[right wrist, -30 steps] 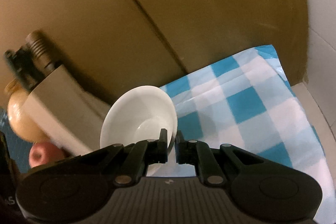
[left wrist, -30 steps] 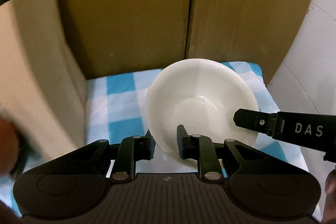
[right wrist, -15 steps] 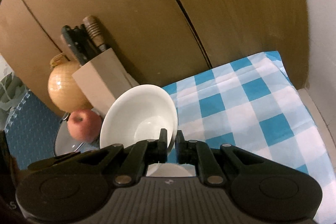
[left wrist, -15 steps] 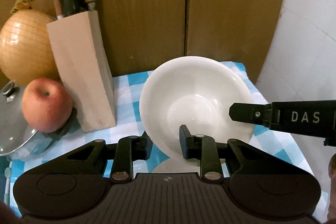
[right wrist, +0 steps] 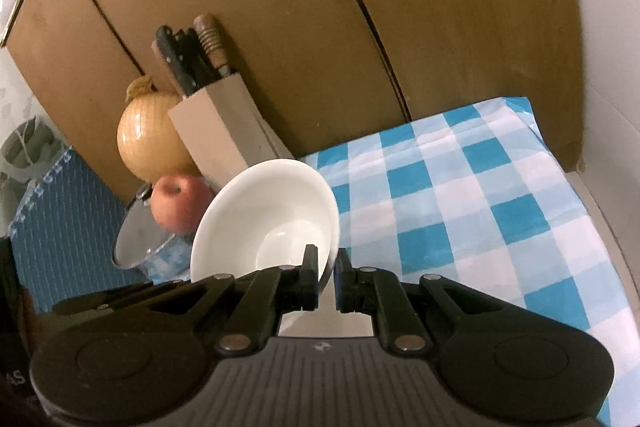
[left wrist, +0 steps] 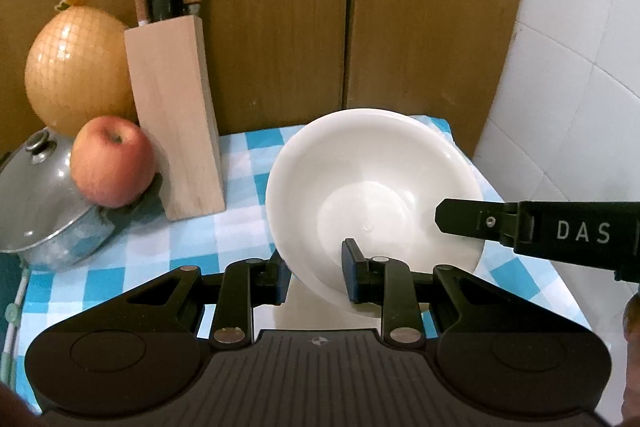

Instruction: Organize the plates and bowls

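A white bowl (left wrist: 372,203) hangs tilted above the blue checked cloth (left wrist: 168,247). My right gripper (right wrist: 325,279) is shut on the bowl's (right wrist: 264,227) right rim and carries it. Its finger shows in the left wrist view (left wrist: 472,223) over the bowl's right side. My left gripper (left wrist: 314,279) straddles the bowl's near rim with its jaws spread; one finger is inside the bowl and one outside, with a gap at each.
A wooden knife block (left wrist: 176,115) stands at the back left, with an apple (left wrist: 112,161), a netted pomelo (left wrist: 76,67) and a lidded pot (left wrist: 44,203) beside it. Wooden cabinet doors (left wrist: 280,11) close the back. A white tiled wall (left wrist: 580,67) is on the right.
Both grippers and the bowl have pulled back and up from the cabinet. The knife block, apple, pomelo and pot have come into view. The right gripper's hold is unchanged.
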